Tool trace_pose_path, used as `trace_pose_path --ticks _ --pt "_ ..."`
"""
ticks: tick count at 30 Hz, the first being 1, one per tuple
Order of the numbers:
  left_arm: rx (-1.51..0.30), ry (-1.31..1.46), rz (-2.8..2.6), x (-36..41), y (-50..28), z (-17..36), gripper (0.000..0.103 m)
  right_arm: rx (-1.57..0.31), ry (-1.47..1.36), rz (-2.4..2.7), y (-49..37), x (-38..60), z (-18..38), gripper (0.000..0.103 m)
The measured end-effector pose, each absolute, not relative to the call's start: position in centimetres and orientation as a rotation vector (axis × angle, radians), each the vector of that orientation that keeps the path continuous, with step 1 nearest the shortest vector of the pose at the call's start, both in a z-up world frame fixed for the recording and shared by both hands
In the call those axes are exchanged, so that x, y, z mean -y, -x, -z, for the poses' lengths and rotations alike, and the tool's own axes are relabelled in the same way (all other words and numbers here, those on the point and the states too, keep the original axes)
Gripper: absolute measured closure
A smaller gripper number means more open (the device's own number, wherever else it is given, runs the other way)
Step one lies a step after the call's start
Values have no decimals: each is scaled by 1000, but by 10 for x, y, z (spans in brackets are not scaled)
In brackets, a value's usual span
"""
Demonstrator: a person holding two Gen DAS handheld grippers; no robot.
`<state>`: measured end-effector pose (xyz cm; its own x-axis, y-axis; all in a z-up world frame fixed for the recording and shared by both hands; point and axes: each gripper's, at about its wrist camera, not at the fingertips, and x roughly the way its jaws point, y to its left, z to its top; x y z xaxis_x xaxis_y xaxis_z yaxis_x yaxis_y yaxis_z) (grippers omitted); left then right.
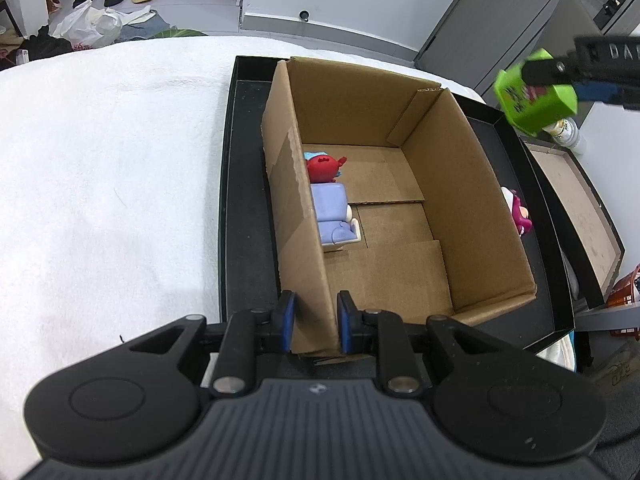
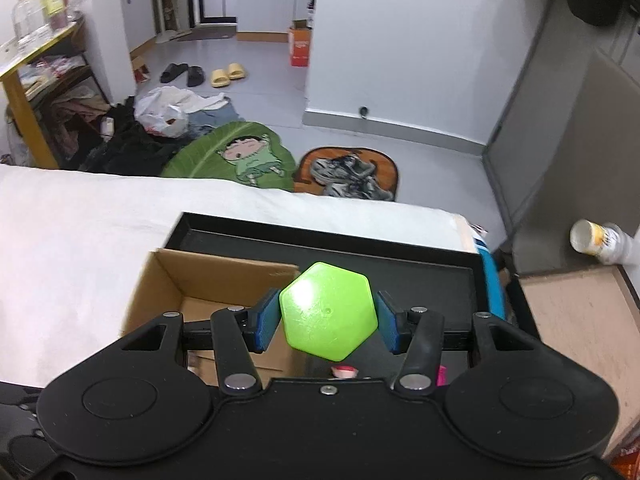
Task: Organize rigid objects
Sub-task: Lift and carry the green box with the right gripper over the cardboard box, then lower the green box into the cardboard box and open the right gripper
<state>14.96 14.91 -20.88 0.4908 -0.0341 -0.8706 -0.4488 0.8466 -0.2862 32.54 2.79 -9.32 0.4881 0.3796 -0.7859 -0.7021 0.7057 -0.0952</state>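
Note:
An open cardboard box [image 1: 468, 208] stands in a black tray [image 1: 248, 184] on a white cloth. My left gripper [image 1: 316, 326] is shut on the box's near left wall. Inside the box, against that wall, lie a red toy [image 1: 324, 166] and a pale blue and white block toy [image 1: 332, 212]. My right gripper [image 2: 328, 316] is shut on a green hexagonal container [image 2: 329, 310], held in the air over the tray's right part; in the left wrist view the green container [image 1: 534, 98] hangs at the upper right, beyond the box. A pink toy [image 1: 520, 216] lies in the tray right of the box.
The white cloth [image 1: 100, 160] spreads to the left of the tray. A brown-lined tray [image 1: 580, 208] and a white bottle [image 2: 600, 240] sit to the right. Beyond the table edge the floor holds shoes, bags and a green leaf mat [image 2: 240, 156].

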Motion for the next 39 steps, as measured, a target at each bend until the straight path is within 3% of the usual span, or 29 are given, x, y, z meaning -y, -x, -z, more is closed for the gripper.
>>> trace_pose_path --ticks 39 --pt "-1037 531 -252 -151 -150 211 81 -911 522 -745 -293 -92 168 53"
